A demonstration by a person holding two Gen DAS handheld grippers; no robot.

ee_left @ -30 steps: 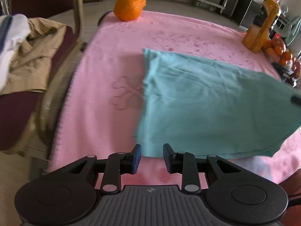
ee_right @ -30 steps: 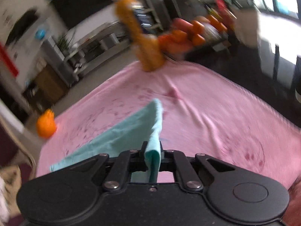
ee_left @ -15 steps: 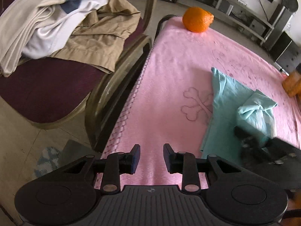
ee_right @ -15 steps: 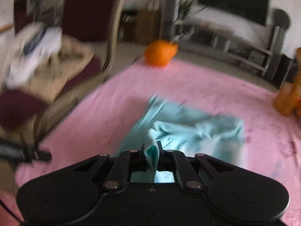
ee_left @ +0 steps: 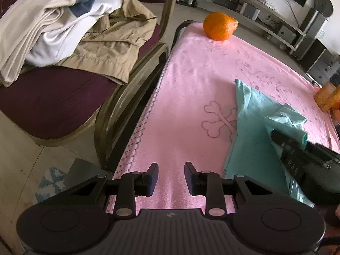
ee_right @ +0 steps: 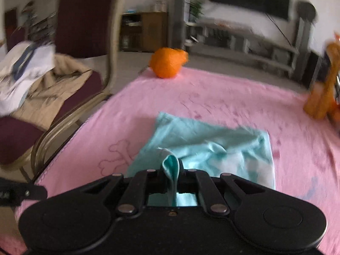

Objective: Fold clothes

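Right tool (ee_right: 172, 177) clenched on a fold of the teal garment (ee_right: 204, 140); left tool (ee_left: 171, 178) released, empty, just beside it.

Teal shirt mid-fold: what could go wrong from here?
1. The right tool pinches only a small bunched corner of the shirt; it could slip out, or the fold land crooked.
2. The folded layer already looks rumpled, so creases may get pressed in.
3. The left tool is open over bare pink cloth, pinning nothing, so the shirt may drag along.
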